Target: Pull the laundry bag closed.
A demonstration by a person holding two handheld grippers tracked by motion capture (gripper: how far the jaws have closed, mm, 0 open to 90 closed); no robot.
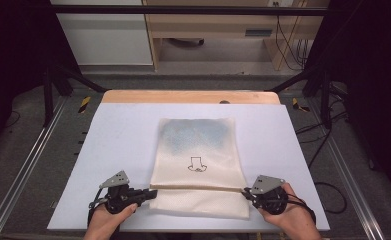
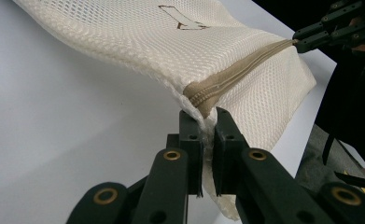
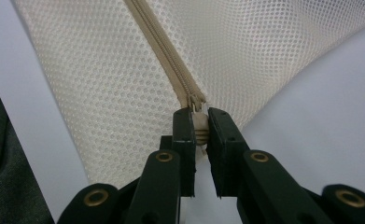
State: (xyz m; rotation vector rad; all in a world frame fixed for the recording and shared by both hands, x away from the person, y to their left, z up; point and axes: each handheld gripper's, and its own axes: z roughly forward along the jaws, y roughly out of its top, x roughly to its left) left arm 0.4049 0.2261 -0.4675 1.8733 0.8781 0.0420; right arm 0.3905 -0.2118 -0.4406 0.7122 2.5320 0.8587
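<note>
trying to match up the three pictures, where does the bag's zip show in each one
High view: the zip runs across the near part of the mesh bag, between the left gripper and the right gripper.
Left gripper view: it slants from above the jaws up to the right edge.
Right gripper view: it runs from top centre down to the jaws.
Shared landmark: the white table.

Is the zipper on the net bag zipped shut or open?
Shut. The zipper runs as one closed tan line across the mesh bag, with no gap, from the left gripper to the right gripper.
</note>
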